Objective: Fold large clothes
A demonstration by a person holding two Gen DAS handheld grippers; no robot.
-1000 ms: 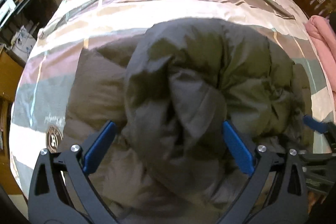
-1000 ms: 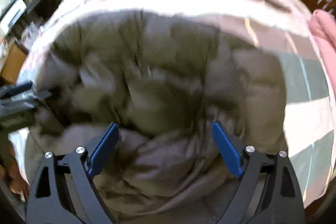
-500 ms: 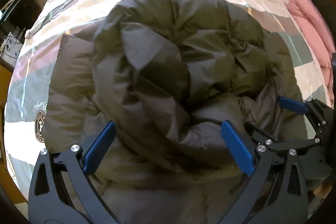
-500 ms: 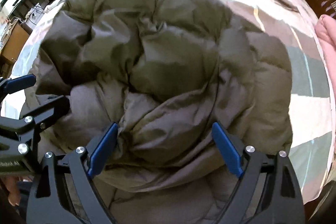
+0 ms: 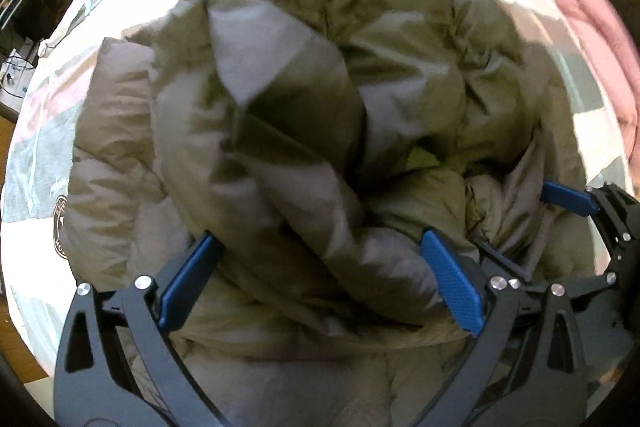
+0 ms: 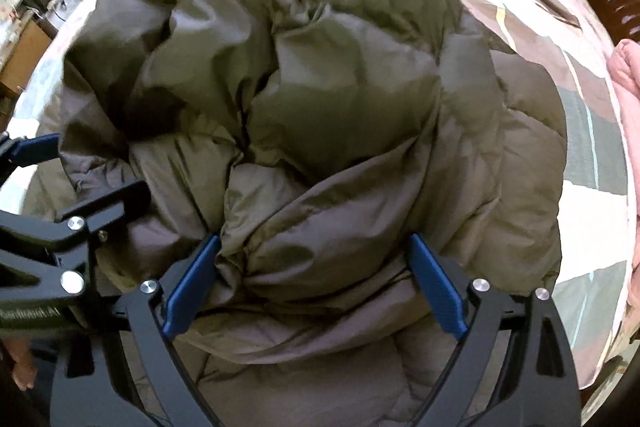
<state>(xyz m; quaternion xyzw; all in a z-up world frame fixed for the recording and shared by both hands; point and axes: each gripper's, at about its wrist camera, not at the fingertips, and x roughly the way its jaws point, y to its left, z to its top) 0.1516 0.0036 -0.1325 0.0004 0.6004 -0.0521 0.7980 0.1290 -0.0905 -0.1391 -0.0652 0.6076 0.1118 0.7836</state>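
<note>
Big puffy olive-green jacket [image 5: 320, 131] bunched on a striped bedspread [image 6: 592, 131].
Left gripper [image 5: 320, 275] and right gripper [image 6: 316, 279] both have spread jaws around jacket folds; the round logo [image 5: 60, 223] at left is too blurry to read.

Puffy olive jacket [image 5: 304, 131] now nearer, larger in both views; right gripper [image 5: 520, 227] closer beside the left gripper [image 5: 320, 279].

1. Puffy olive jacket [image 6: 320, 99] is seen bunched on patchwork bedspread [image 6: 592, 131].
2. R gripper [image 6: 316, 291]: jaws spread wide, jacket fold bulged between pads.
3. L gripper [image 6: 76, 187] seen at left edge, against jacket.
</note>
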